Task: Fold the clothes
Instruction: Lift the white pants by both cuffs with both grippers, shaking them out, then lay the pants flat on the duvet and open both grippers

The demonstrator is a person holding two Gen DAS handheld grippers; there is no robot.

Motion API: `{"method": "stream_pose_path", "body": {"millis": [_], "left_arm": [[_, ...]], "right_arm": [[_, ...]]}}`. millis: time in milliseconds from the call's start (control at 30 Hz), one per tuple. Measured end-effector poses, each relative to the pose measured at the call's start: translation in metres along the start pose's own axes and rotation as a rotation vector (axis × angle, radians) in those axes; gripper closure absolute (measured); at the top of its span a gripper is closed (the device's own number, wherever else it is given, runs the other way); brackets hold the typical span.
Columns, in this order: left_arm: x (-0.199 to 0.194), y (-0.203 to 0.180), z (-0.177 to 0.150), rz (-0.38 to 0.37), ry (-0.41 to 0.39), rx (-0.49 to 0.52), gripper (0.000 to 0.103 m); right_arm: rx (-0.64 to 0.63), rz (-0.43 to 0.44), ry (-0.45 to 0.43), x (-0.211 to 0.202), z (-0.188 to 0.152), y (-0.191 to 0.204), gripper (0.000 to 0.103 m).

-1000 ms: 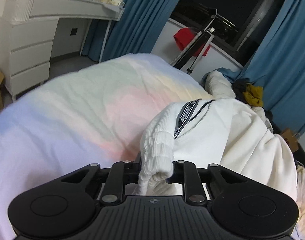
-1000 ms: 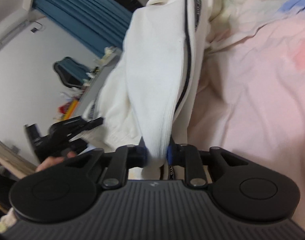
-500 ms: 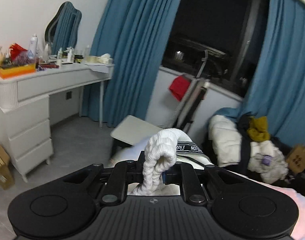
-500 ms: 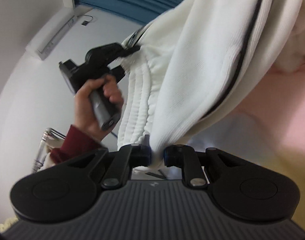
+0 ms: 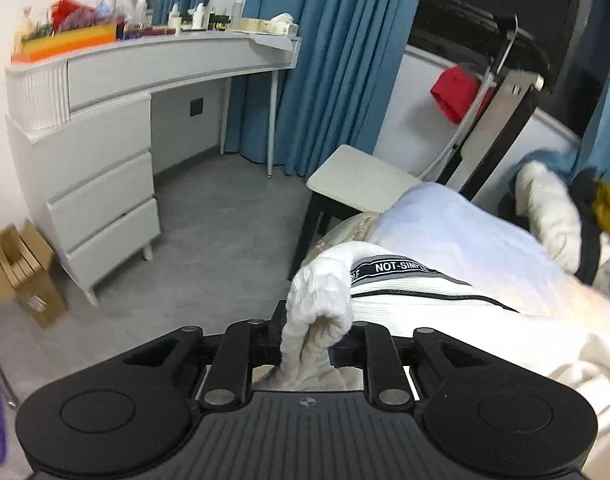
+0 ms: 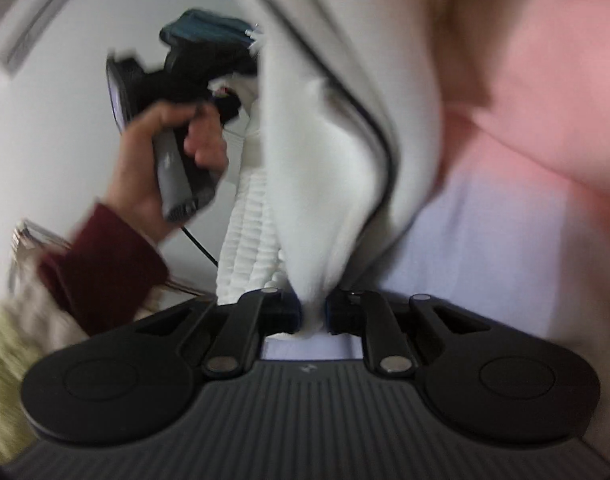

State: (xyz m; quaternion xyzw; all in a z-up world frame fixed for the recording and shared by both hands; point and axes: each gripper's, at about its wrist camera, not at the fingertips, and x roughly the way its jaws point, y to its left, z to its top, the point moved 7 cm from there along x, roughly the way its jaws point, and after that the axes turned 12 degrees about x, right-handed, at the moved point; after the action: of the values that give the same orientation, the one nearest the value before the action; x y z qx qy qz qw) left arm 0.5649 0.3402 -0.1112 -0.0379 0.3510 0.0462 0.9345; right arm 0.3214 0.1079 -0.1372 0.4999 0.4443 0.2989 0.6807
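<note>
A white garment [image 5: 417, 300] with a ribbed hem and a dark printed band hangs stretched between both grippers above the bed. My left gripper [image 5: 315, 344] is shut on its ribbed hem [image 5: 319, 296]. In the right wrist view the same white garment [image 6: 325, 184] drapes down into my right gripper [image 6: 313, 314], which is shut on a fold of it. That view also shows the left gripper [image 6: 229, 92] held in a person's hand [image 6: 161, 148] with a dark red sleeve [image 6: 101, 264]. The right wrist view is blurred.
The bed [image 5: 457, 232] with pale blue and pink sheets lies below right. A white dresser [image 5: 101, 152] with bottles stands at left, a small table [image 5: 357, 180] by blue curtains [image 5: 325, 52]. A pile of clothes [image 5: 557, 216] sits far right. A cardboard box [image 5: 21, 268] rests on the grey floor.
Both grippers have lifted the white garment off the bed. The left wrist view swung up from the bed to the room, then tilted down toward the floor. The right view drew nearer the left gripper.
</note>
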Motion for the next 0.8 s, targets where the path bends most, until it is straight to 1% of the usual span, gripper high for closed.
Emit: {"method": "stream_pose_path", "body": {"millis": [33,67,133,167,200,233,267,300,367,400,533,667,733,800], "left_arm": [[-0.003,0.003,-0.002,-0.006,-0.001,0.006,0.076],[-0.007,0.005,-0.003,-0.011,-0.003,0.014,0.073],[-0.025,0.006,-0.008,-0.021,-0.019,0.035,0.062],[-0.034,0.007,-0.011,-0.026,-0.029,0.045,0.050],[-0.046,0.009,-0.015,-0.031,-0.041,0.049,0.042],[-0.059,0.011,-0.022,-0.033,-0.055,0.047,0.039],[-0.073,0.011,-0.029,-0.033,-0.065,0.046,0.034],[-0.088,0.011,-0.036,-0.033,-0.073,0.048,0.031],[-0.119,0.010,-0.050,-0.037,-0.091,0.057,0.029],[-0.135,0.007,-0.058,-0.044,-0.102,0.070,0.028],[-0.198,-0.016,-0.090,-0.073,-0.158,0.143,0.027],[-0.258,-0.057,-0.128,-0.113,-0.225,0.203,0.025],[-0.285,-0.083,-0.147,-0.134,-0.248,0.219,0.025],[-0.311,-0.107,-0.163,-0.161,-0.279,0.218,0.025]], "right_arm": [[-0.010,-0.009,0.002,-0.001,0.000,0.002,0.089],[-0.020,-0.018,0.005,-0.002,-0.001,0.004,0.087],[-0.049,-0.049,-0.005,-0.008,-0.001,0.009,0.083],[-0.066,-0.068,-0.015,-0.011,0.000,0.011,0.080],[-0.082,-0.088,-0.024,-0.015,0.000,0.014,0.075],[-0.100,-0.106,-0.033,-0.020,0.000,0.017,0.070],[-0.123,-0.121,-0.040,-0.029,-0.003,0.019,0.058],[-0.145,-0.137,-0.047,-0.038,-0.005,0.022,0.052],[-0.190,-0.168,-0.061,-0.057,-0.010,0.027,0.024],[-0.212,-0.183,-0.068,-0.066,-0.013,0.029,0.016],[-0.301,-0.245,-0.095,-0.103,-0.023,0.040,0.017],[-0.390,-0.305,-0.127,-0.141,-0.033,0.051,0.017],[-0.432,-0.319,-0.172,-0.165,-0.036,0.062,0.017],[-0.467,-0.324,-0.215,-0.189,-0.048,0.066,0.017]]}}
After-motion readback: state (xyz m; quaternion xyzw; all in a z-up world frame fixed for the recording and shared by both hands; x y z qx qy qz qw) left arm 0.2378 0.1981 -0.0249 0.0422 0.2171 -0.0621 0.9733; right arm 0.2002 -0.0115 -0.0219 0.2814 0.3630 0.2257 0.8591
